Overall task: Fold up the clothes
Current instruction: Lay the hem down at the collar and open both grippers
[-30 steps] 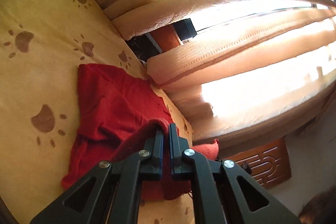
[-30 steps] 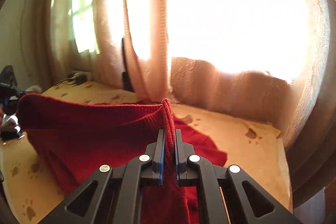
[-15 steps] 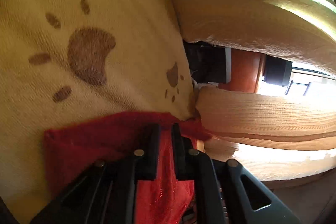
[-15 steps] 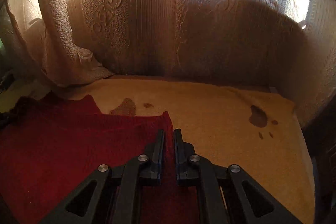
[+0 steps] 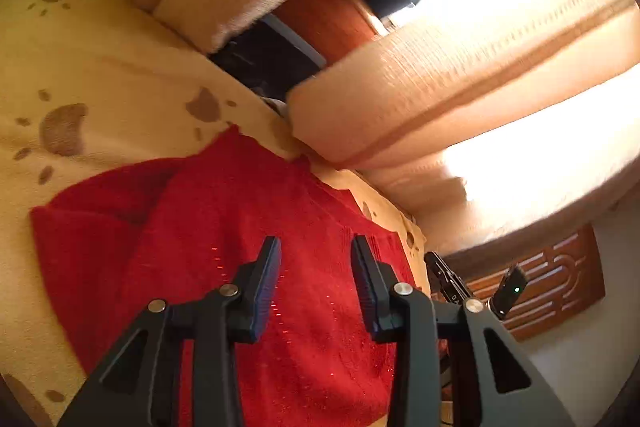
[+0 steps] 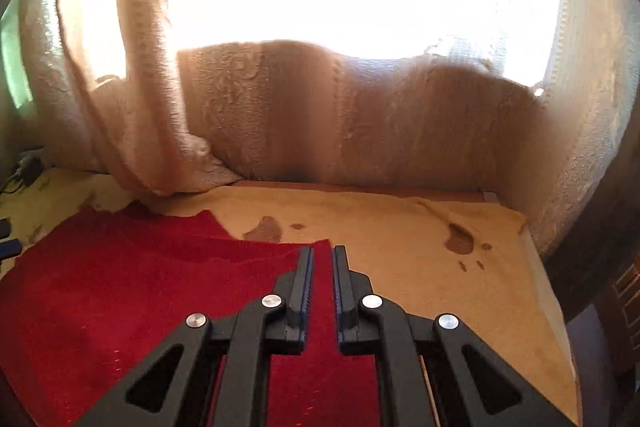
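A red knit garment (image 5: 240, 207) lies folded flat on a yellow blanket with brown paw prints (image 5: 80, 59). My left gripper (image 5: 315, 241) hovers just above its middle; its jaws are opening and nothing sits between them. In the right wrist view the same garment (image 6: 140, 279) spreads to the left. My right gripper (image 6: 322, 249) is at its far right corner, jaws nearly together and pinching the corner of the cloth, low over the blanket (image 6: 400, 239).
Peach curtains (image 6: 360, 127) hang along the blanket's far edge, with bright window light behind. In the left wrist view the curtain (image 5: 420, 87) drapes close to the garment, beside a carved wooden panel (image 5: 552, 279) and a small black device with a green light (image 5: 512, 287).
Both grippers came down with the lifted red garment, which now lies flat on the blanket. The left jaws have spread and let the cloth go. The right jaws stay pinched.
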Tool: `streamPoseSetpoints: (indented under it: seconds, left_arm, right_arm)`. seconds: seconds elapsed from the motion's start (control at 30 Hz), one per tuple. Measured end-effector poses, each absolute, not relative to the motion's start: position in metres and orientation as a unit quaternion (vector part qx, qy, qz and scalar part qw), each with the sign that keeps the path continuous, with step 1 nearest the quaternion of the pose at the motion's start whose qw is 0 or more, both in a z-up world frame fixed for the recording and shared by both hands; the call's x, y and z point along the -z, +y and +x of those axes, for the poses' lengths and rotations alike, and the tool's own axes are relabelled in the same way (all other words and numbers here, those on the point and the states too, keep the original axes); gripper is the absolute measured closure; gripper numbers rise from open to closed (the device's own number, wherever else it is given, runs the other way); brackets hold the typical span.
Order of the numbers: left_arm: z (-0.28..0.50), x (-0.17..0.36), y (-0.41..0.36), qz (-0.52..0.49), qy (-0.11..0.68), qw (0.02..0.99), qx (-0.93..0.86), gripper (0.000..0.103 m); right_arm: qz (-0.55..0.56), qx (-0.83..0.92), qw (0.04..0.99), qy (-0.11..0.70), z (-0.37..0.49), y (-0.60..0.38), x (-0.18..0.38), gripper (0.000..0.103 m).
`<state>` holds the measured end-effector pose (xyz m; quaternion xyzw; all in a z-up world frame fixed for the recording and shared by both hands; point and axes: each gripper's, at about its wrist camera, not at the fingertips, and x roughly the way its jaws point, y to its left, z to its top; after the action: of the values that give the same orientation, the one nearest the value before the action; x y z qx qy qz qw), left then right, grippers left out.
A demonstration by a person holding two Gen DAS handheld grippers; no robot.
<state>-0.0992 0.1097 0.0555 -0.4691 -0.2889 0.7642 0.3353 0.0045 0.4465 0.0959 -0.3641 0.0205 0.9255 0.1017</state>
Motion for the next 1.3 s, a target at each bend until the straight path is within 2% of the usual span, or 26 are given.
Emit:
streamPoseSetpoints:
  seconds: [0.17,0.2,0.27,0.4,0.5,0.67,0.7,0.73,0.77,0.8,0.83,0.87,0.9,1.0,1.13,1.3]
  left_arm:
    - [-0.108,-0.027,0.141,-0.509,-0.214,0.28,-0.785,0.059]
    - [-0.112,-0.02,0.132,-0.508,-0.218,0.269,-0.789,0.064]
    - [-0.118,-0.008,0.115,-0.504,-0.227,0.246,-0.796,0.098]
    - [-0.123,0.003,0.087,-0.493,-0.257,0.252,-0.792,0.099]
    - [-0.113,-0.004,0.092,-0.477,-0.216,0.24,-0.817,0.099]
    - [-0.111,-0.01,0.096,-0.479,-0.209,0.24,-0.818,0.099]
    - [-0.112,-0.012,0.097,-0.486,-0.218,0.242,-0.811,0.098]
    - [-0.11,-0.019,0.103,-0.481,-0.214,0.252,-0.812,0.092]
    - [-0.108,-0.026,0.109,-0.475,-0.21,0.263,-0.813,0.082]
    - [-0.106,-0.033,0.115,-0.47,-0.206,0.273,-0.814,0.075]
    - [-0.104,-0.04,0.121,-0.464,-0.202,0.283,-0.815,0.06]
    - [-0.1,-0.045,0.131,-0.461,-0.197,0.299,-0.812,0.051]
    - [-0.097,-0.05,0.14,-0.458,-0.193,0.315,-0.809,0.049]
    - [-0.087,-0.055,0.18,-0.475,-0.161,0.375,-0.78,0.049]
    - [-0.083,-0.03,0.226,-0.532,-0.067,0.338,-0.773,0.049]
    - [-0.121,-0.031,0.234,-0.518,-0.073,0.293,-0.8,0.049]
  right_arm:
    - [-0.455,-0.889,0.035,0.026,-0.024,0.416,-0.052,0.093]
    - [-0.463,-0.885,0.043,0.017,-0.028,0.418,-0.044,0.093]
    - [-0.449,-0.891,0.053,0.028,-0.033,0.434,-0.04,0.092]
    - [-0.44,-0.892,0.08,0.057,-0.044,0.458,-0.038,0.092]
    - [-0.438,-0.893,0.084,0.056,-0.046,0.459,-0.038,0.091]
    - [-0.436,-0.895,0.084,0.042,-0.045,0.451,-0.038,0.088]
    - [-0.438,-0.894,0.073,0.057,-0.044,0.455,-0.039,0.086]
    - [-0.439,-0.893,0.061,0.074,-0.042,0.459,-0.039,0.081]
    - [-0.442,-0.891,0.048,0.096,-0.04,0.462,-0.041,0.076]
    - [-0.441,-0.889,0.039,0.117,-0.037,0.464,-0.045,0.062]
    - [-0.434,-0.891,0.039,0.128,-0.033,0.463,-0.049,0.047]
    - [-0.424,-0.896,0.045,0.123,-0.027,0.457,-0.055,0.039]
    - [-0.412,-0.903,0.048,0.108,-0.022,0.45,-0.062,0.027]
    - [-0.399,-0.914,0.049,0.052,-0.012,0.423,-0.078,0.026]
    - [-0.416,-0.908,0.038,-0.004,-0.015,0.395,-0.077,0.026]
    - [-0.468,-0.883,0.041,0.01,-0.049,0.405,-0.041,0.026]
